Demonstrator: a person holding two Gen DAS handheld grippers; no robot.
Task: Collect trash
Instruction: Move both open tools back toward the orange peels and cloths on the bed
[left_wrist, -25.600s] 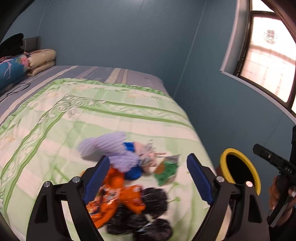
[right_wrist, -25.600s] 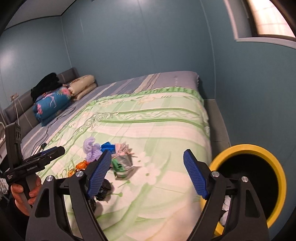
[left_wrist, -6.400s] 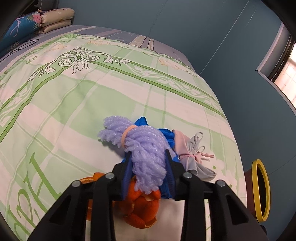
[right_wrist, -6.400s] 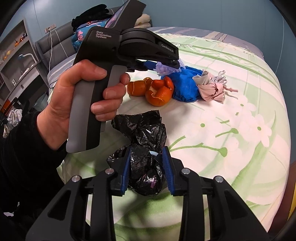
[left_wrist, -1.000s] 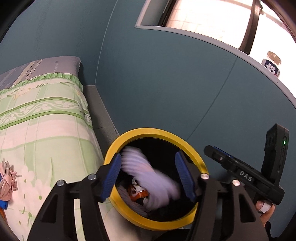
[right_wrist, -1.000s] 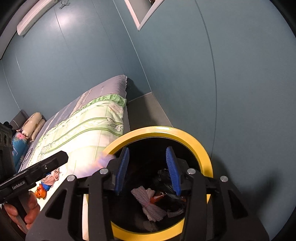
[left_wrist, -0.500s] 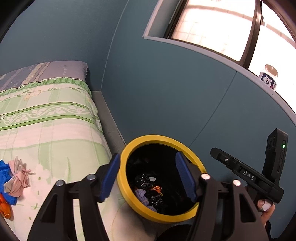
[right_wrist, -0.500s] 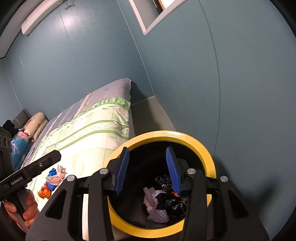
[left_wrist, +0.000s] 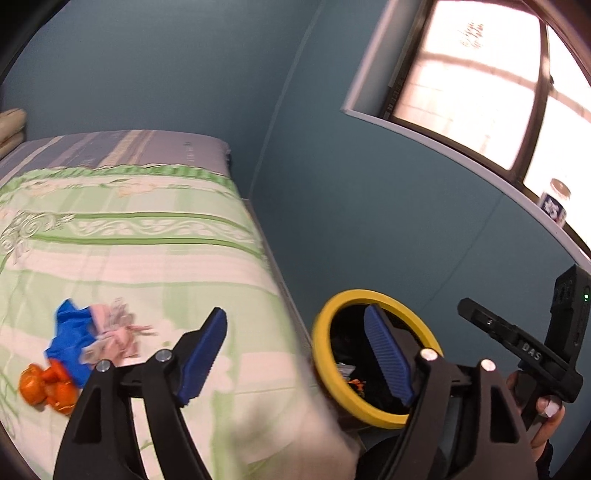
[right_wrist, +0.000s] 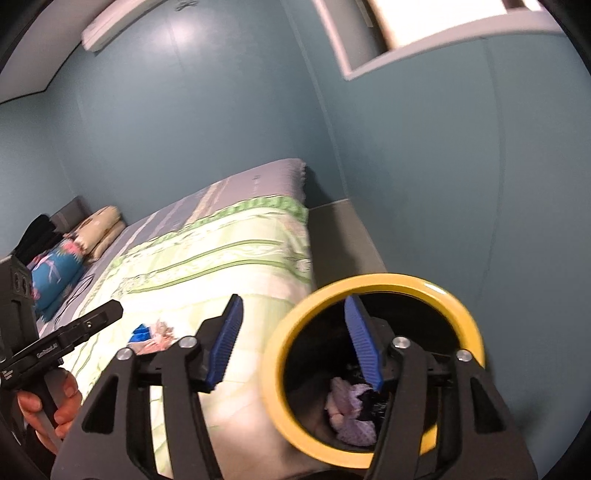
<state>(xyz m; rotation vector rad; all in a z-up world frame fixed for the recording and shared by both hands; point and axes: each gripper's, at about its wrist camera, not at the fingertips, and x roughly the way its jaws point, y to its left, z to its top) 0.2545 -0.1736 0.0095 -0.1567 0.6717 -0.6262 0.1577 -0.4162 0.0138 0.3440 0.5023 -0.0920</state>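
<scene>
A black bin with a yellow rim (left_wrist: 421, 332) (right_wrist: 461, 314) stands on the floor beside the bed; lilac fluffy trash (right_wrist: 351, 410) and black bags lie inside. On the green quilt (left_wrist: 129, 258) remain a blue cloth (left_wrist: 70, 332), a pink-grey scrap (left_wrist: 118, 336) and orange peel (left_wrist: 44, 384). My left gripper (left_wrist: 295, 354) is empty, its jaws opening, over the bed's edge left of the bin. My right gripper (right_wrist: 295, 339) is empty too, jaws opening, across the bin's left rim.
Teal walls close in on the right, with a window ledge (left_wrist: 461, 155) and a jar (left_wrist: 554, 203) on it. Pillows and folded bedding (right_wrist: 74, 236) lie at the head of the bed. A narrow grey ledge (right_wrist: 343, 236) runs between bed and wall.
Both grippers have drawn back from over the bin and swung left toward the bed, their jaws wider. The lilac trash and black bag now lie in the bin.
</scene>
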